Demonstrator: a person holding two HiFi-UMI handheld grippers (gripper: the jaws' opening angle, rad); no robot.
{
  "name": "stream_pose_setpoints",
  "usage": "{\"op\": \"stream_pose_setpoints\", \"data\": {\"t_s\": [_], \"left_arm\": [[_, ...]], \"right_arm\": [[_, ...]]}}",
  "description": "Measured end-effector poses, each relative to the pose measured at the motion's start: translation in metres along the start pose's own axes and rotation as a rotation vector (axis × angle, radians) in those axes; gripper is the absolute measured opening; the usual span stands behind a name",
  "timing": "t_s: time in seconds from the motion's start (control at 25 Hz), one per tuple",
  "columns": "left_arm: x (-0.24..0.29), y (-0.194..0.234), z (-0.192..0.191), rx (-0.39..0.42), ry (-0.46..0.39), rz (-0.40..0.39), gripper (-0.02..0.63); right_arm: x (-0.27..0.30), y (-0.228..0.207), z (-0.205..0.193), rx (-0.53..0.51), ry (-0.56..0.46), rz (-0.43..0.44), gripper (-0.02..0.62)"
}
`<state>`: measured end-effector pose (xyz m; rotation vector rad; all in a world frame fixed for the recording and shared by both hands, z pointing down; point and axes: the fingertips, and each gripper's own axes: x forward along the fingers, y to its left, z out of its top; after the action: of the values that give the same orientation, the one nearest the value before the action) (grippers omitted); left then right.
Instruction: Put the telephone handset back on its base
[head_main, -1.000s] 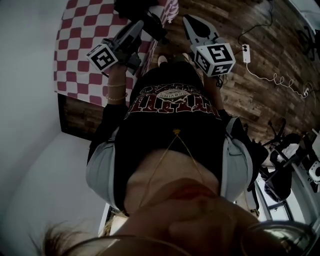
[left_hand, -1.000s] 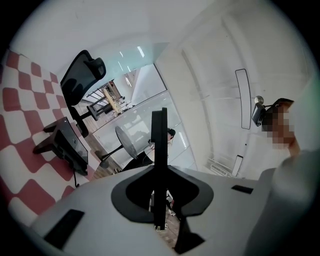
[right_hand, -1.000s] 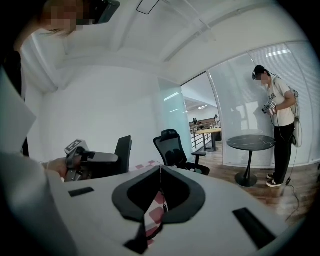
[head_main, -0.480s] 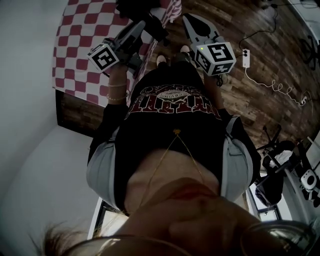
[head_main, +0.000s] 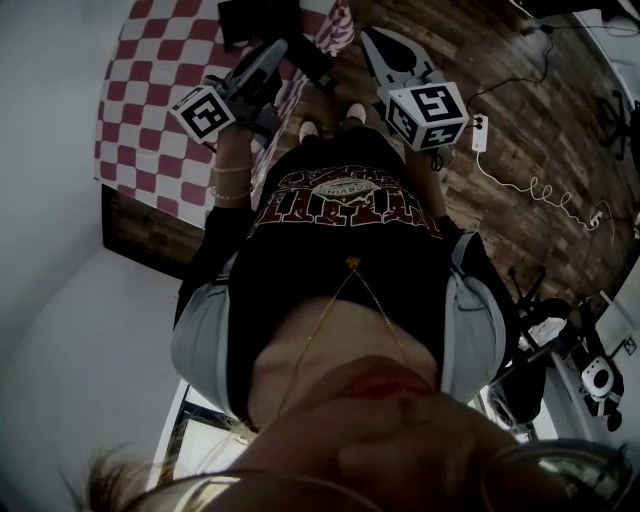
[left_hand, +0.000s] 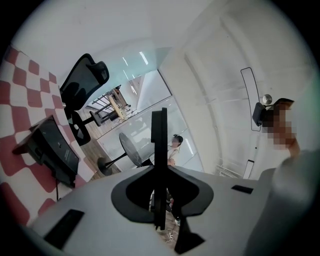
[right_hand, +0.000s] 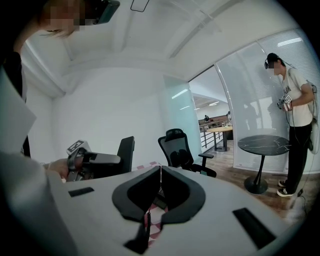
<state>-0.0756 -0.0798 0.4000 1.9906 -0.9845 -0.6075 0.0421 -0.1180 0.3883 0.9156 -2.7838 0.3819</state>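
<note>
A black telephone (left_hand: 50, 150) lies on the red-and-white checked tablecloth (left_hand: 20, 117) at the left of the left gripper view. In the head view it shows as a dark shape (head_main: 262, 18) at the table's far end; I cannot tell the handset from the base. My left gripper (head_main: 272, 52) hangs over the cloth's edge, jaws shut and empty (left_hand: 159, 114). My right gripper (head_main: 378, 42) is raised beside the table over the wood floor, also shut with nothing in it (right_hand: 160, 168). Neither gripper touches the telephone.
The person's torso fills the middle of the head view. Black office chairs (right_hand: 177, 147) stand past the table. A white power strip with a cable (head_main: 480, 133) lies on the wood floor at right. Another person (right_hand: 295, 110) stands by a round black table (right_hand: 262, 145).
The head camera has tilted, so more of the checked table and the floor shows. Both grippers stay raised in nearly the same places, still shut.
</note>
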Motion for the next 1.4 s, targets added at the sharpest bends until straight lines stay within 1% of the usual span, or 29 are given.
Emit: {"op": "stream_pose_setpoints", "data": {"t_s": [0.2,0.36,0.52,0.72,0.84,0.96,1.04,1.4], "left_arm": [[0.032,-0.006,-0.004,-0.016,-0.038,0.001,0.078],[0.042,-0.012,-0.005,0.017,-0.059,0.017,0.078],[0.040,-0.007,-0.009,0.016,-0.103,0.058,0.078],[0.033,-0.007,-0.016,0.005,-0.174,0.110,0.078],[0.026,-0.005,-0.020,-0.011,-0.195,0.133,0.078],[0.015,0.006,-0.023,-0.032,-0.217,0.184,0.078],[0.010,0.011,-0.020,-0.043,-0.236,0.201,0.078],[0.007,0.034,0.014,-0.060,-0.278,0.202,0.078]], "right_arm": [[-0.002,-0.030,0.010,-0.003,0.007,0.041,0.021],[0.001,-0.044,0.010,-0.015,0.016,0.072,0.021],[0.005,-0.051,0.008,-0.025,0.026,0.118,0.021],[0.009,-0.049,0.006,-0.040,0.045,0.204,0.021],[0.015,-0.047,0.007,-0.040,0.047,0.235,0.021],[0.021,-0.043,0.005,-0.033,0.056,0.260,0.021],[0.027,-0.040,0.003,-0.033,0.064,0.272,0.021],[0.061,-0.038,0.010,-0.052,0.088,0.283,0.021]]}}
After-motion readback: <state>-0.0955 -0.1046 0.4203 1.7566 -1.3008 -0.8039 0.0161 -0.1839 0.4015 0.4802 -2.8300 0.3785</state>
